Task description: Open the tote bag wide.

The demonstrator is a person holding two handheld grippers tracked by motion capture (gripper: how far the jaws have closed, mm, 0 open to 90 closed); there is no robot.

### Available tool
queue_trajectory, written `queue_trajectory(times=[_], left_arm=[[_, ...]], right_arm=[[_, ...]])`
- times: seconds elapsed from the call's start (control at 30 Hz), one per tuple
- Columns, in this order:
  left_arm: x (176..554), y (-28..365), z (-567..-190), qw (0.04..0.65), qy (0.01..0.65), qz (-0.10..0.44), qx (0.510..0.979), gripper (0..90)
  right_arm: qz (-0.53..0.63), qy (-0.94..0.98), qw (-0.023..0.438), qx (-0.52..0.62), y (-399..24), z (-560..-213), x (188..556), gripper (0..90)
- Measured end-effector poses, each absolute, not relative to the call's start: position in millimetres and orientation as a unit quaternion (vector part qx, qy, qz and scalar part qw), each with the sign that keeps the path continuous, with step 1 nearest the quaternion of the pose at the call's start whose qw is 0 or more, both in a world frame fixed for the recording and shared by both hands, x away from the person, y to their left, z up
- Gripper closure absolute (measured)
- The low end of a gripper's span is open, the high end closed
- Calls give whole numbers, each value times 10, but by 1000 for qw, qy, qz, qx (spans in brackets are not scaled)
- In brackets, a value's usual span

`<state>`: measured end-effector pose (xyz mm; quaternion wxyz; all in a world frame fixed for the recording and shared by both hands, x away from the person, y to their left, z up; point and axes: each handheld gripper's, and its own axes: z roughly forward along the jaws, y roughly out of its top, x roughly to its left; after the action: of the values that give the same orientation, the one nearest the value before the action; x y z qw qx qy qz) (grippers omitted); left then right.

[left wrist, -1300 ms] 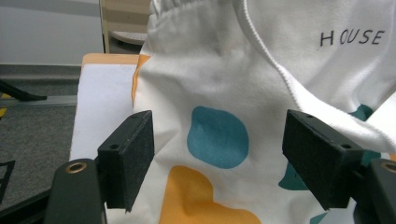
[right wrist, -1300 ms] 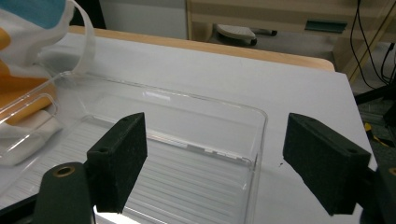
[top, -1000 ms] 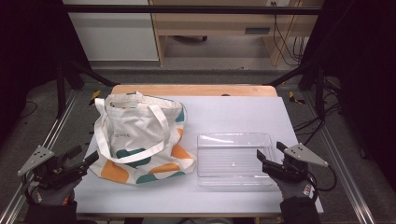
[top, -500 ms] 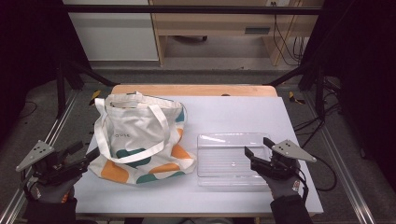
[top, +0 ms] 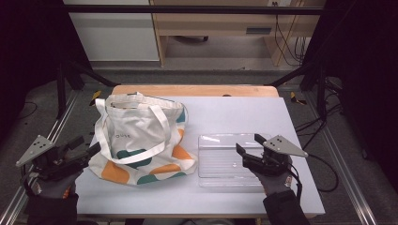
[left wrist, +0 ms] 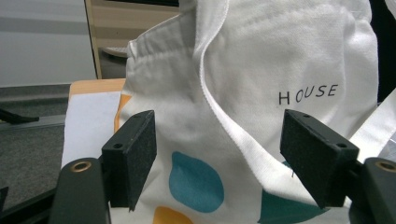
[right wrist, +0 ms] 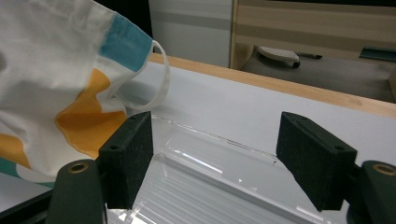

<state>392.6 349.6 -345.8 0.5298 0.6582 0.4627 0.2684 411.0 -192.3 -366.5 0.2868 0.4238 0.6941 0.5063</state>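
Clear plastic, ridged along its floor and lipped at the edges, makes up the shallow tray (top: pixel 225 161) that lies flat on the desk (top: pixel 234 112) directly under and ahead of the right hand-held gripper (top: pixel 250 146), whose jaws have just been closing a little yet stand released, wide apart, with only the tray's rim below them and nothing pressed between the pads. In the right gripper view the tray (right wrist: pixel 219 172) stretches forward between the two black jaws, its far lip raised. Just beyond it, to that gripper's left, sits the canvas tote bag (top: pixel 141 136), white with orange and teal patches, its handles flopped over the front. The left hand-held gripper (top: pixel 89 146) hovers at the bag's near side, also released, its pads well apart; in the left gripper view the bag (left wrist: pixel 261 93) rises close ahead with the printed word HOUSE. The likely trouble is the tray itself: thin, glossy plastic may slide away across the smooth desk if a pad pushes the rim before both pads meet on it, and a pinch on one corner alone could let it tilt or flex out. The limp bag mouth may sag shut if only one layer of cloth is caught.
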Motion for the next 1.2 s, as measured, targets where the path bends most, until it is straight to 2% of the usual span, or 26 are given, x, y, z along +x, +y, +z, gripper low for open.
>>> queue_trajectory(times=[0.47, 0.87, 1.2], left_arm=[[4058, 3418, -3335, 526, 463, 280, 656, 279], [4225, 3378, -3350, 513, 475, 281, 658, 325], [4247, 3390, -3460, 510, 478, 277, 660, 489]], right_arm=[[530, 700, 275, 391, -1573, -3495, 4188, 282], [553, 706, 254, 361, -1271, -3370, 4232, 303], [571, 714, 229, 334, -920, -3273, 4269, 350]])
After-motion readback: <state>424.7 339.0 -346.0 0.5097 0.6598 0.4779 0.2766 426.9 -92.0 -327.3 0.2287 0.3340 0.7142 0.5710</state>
